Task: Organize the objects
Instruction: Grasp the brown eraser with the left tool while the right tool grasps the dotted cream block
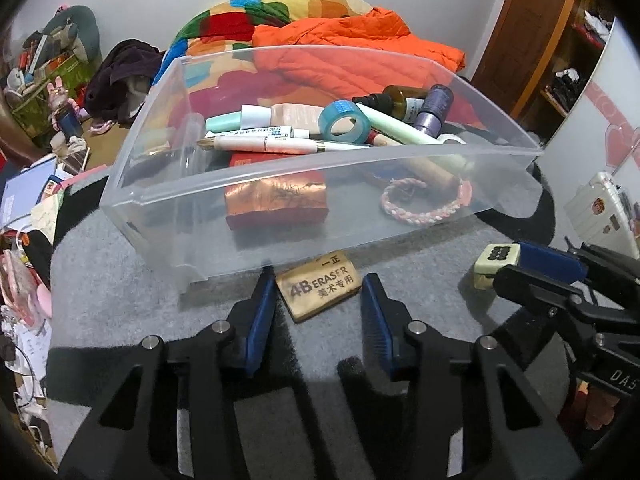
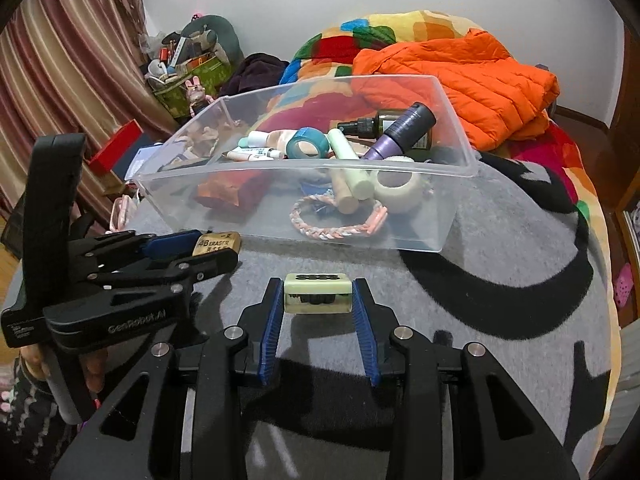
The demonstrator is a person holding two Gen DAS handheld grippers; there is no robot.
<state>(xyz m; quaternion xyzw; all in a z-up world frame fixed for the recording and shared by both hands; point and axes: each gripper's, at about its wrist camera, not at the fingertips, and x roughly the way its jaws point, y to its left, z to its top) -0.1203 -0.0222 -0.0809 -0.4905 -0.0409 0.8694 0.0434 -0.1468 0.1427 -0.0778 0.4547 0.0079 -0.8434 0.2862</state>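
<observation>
A tan eraser (image 1: 320, 292) marked 4B lies on the grey blanket (image 1: 120, 288) just in front of the clear plastic bin (image 1: 320, 156). My left gripper (image 1: 320, 280) is closed around it, a blue pad against each end. In the right wrist view this left gripper (image 2: 212, 250) reaches in from the left with the eraser (image 2: 218, 243) at its tips. My right gripper (image 2: 318, 284) is shut on a cream mahjong tile (image 2: 318, 298) with black dots, low over the blanket. The left wrist view shows the right gripper (image 1: 508, 264) and tile (image 1: 498, 258) at the right.
The bin (image 2: 304, 166) holds pens, a teal tape roll (image 2: 306, 144), bottles, a red box, a white tape roll and a braided bracelet (image 2: 340, 220). Behind it lie an orange jacket (image 2: 460, 76) and a patchwork quilt. Clutter covers the floor at left (image 1: 28, 200).
</observation>
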